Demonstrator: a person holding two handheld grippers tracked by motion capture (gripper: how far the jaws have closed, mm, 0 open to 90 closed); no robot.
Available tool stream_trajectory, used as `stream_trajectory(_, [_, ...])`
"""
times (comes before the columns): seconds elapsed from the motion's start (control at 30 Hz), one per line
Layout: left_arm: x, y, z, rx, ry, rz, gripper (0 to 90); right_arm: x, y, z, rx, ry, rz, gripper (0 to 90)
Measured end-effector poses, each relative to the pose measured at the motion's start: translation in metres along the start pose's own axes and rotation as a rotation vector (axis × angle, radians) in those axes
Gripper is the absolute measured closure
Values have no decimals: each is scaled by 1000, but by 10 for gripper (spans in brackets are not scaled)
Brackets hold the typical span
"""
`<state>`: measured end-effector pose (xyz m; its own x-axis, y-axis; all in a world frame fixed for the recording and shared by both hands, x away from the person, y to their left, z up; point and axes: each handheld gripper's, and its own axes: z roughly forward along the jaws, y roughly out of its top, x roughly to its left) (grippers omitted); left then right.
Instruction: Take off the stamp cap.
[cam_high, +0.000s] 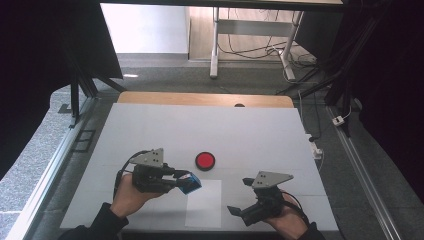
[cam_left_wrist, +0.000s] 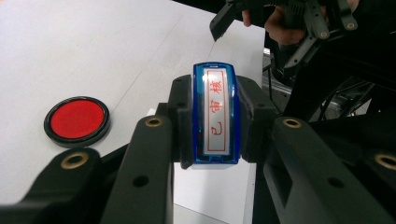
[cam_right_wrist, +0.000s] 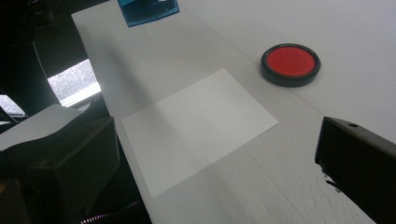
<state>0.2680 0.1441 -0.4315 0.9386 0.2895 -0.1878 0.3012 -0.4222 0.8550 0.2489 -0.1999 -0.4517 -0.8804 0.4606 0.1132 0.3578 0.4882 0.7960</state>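
Clamping the blue stamp (cam_left_wrist: 216, 113), the left tool (cam_left_wrist: 215, 121) aims its printing face forward, long axis upright.

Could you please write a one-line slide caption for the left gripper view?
Left gripper clamps a blue stamp, red-lettered face showing, above the white table beside a round red ink pad.

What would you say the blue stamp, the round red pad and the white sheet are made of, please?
Blue stamp: likely glossy translucent plastic; light glints on its edges.
Round red pad: apparently a black plastic case with a matte red, perhaps felt, ink surface.
White sheet: seemingly thin matte paper, lying flat.
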Motion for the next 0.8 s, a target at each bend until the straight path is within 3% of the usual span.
stream_trajectory(0.8, [1, 3, 3, -21, -57, 21, 702, 10, 29, 40, 25, 165, -62, 0])
